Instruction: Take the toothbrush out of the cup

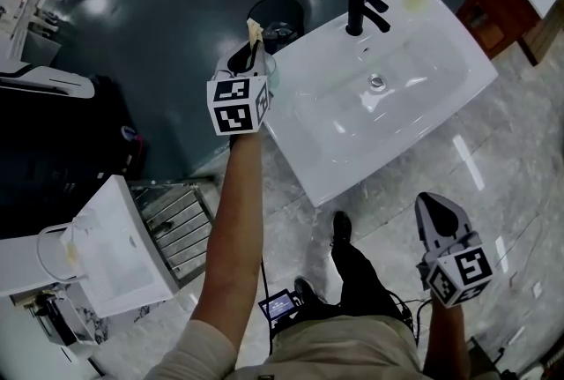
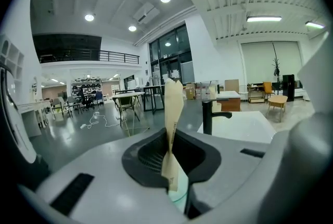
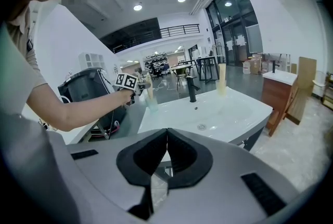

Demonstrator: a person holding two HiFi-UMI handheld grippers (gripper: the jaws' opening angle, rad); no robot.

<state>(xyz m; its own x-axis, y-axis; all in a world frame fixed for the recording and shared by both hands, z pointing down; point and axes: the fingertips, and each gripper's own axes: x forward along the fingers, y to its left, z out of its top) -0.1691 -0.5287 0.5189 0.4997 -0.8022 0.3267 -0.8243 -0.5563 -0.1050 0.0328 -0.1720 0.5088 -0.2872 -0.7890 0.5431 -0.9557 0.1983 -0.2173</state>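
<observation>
Left gripper view: left tool (image 2: pixel 170 141) grips the toothbrush (image 2: pixel 173 103) mid-handle, left of the faucet (image 2: pixel 208 116); it looks light, stiff, slim

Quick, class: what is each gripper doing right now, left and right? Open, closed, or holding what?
Left gripper: closed on the toothbrush.
Right gripper: closed, nothing between its jaws.

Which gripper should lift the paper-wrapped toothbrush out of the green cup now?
Left. The left gripper is shut on the beige paper-wrapped toothbrush standing in the translucent green cup at the white sink's corner. The right gripper is shut, empty and away from the cup.
</observation>
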